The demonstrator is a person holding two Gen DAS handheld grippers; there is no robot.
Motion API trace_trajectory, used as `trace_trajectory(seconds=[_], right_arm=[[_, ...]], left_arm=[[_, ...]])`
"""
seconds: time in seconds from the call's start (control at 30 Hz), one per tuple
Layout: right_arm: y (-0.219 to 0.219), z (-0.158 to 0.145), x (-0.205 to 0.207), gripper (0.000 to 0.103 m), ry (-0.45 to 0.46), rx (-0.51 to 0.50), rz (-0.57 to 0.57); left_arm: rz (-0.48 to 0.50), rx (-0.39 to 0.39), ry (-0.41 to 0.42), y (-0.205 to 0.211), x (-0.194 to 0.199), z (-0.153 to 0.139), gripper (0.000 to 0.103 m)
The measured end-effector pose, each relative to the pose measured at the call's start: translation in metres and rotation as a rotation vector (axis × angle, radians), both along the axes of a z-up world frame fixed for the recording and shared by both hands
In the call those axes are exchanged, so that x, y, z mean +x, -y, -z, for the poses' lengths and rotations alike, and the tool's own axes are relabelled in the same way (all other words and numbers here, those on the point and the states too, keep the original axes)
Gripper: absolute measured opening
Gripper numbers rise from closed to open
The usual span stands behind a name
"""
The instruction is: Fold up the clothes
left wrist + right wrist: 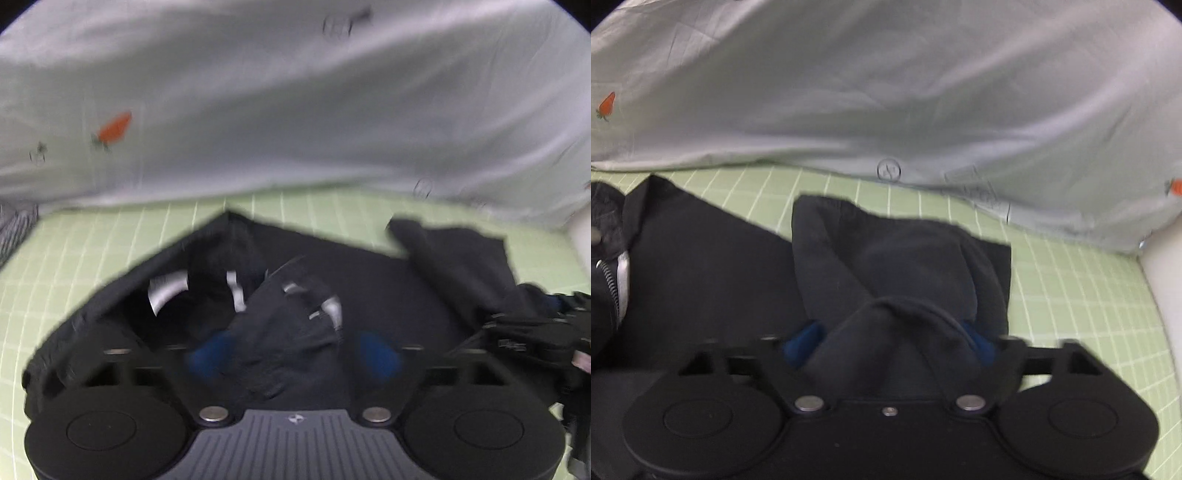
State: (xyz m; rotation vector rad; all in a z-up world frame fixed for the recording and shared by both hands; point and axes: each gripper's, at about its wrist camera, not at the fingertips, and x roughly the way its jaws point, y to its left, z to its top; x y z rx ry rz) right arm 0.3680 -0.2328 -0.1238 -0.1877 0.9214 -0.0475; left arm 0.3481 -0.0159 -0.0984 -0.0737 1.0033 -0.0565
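Observation:
A black garment with white labels lies spread on the green grid sheet. My left gripper is shut on a bunched fold of it; the blue pads show on either side of the cloth. My right gripper is shut on another bunched part of the same black garment, likely a sleeve or corner, with its blue pads partly hidden by fabric. The right gripper also shows at the right edge of the left wrist view. Both views are motion-blurred.
A pale grey pillow or duvet printed with small carrots lies along the far side, also in the right wrist view. A white edge bounds the sheet at the right. A striped cloth sits at the left.

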Motion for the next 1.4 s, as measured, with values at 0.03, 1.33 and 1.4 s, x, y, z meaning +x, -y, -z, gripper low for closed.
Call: trace_trajectory(seconds=[0.03, 1.33, 1.4], right_arm=[[0.004, 0.001, -0.006, 0.060, 0.001, 0.012, -0.003], [0.016, -0.045, -0.289, 0.043, 0.077, 0.002, 0.020], [0.022, -0.050, -0.288, 0.052, 0.100, 0.015, 0.014]], left_arm=[[0.002, 0.007, -0.029, 0.003, 0.004, 0.007, 0.023], [-0.463, -0.157, 0.169, -0.187, -0.354, -0.015, 0.037], [-0.462, -0.146, 0.221, -0.178, -0.358, -0.025, 0.050]])
